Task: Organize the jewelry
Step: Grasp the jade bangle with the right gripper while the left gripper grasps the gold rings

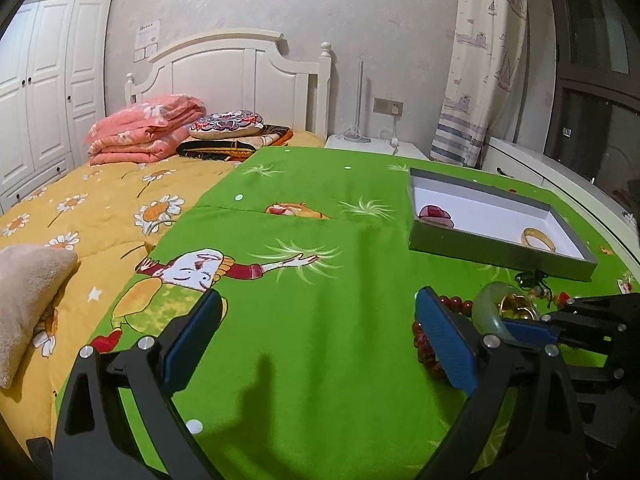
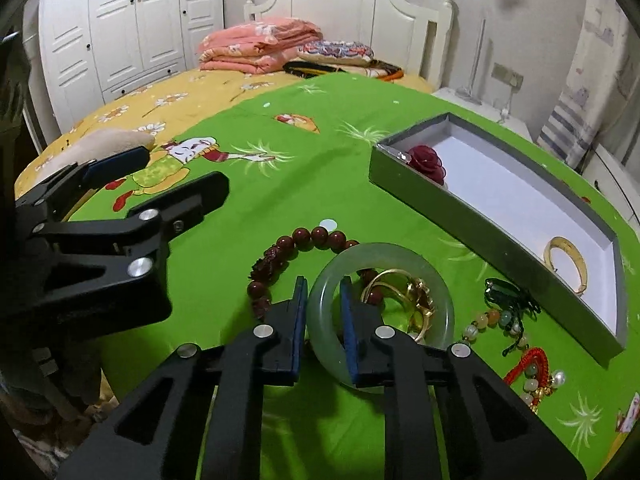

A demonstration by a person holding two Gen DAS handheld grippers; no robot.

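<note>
Beside box wall [image 2: 480, 216], perhaps clear sheet [image 2: 280, 196]

Bedroom: white headboard [image 1: 240, 68] straight ahead of the tool, white wardrobe [image 1: 44, 92] far left, sailboat curtain [image 1: 476, 80] right.

1. I could read no text, brand or number anywhere in either wrist view.
2. A white paper notice [image 1: 149, 34] was stuck on the wall beside the headboard; it carried dark print, but the lines were far too small and blurred for me to make out a single character.
3. The green sheet [image 1: 304, 320] bore only cartoon figures, white dots and grass-like sprigs, with no lettering that I could see.
4. The grey box [image 2: 480, 224] showed plain walls and a blank white floor, with no label or mark that I could find.
</note>
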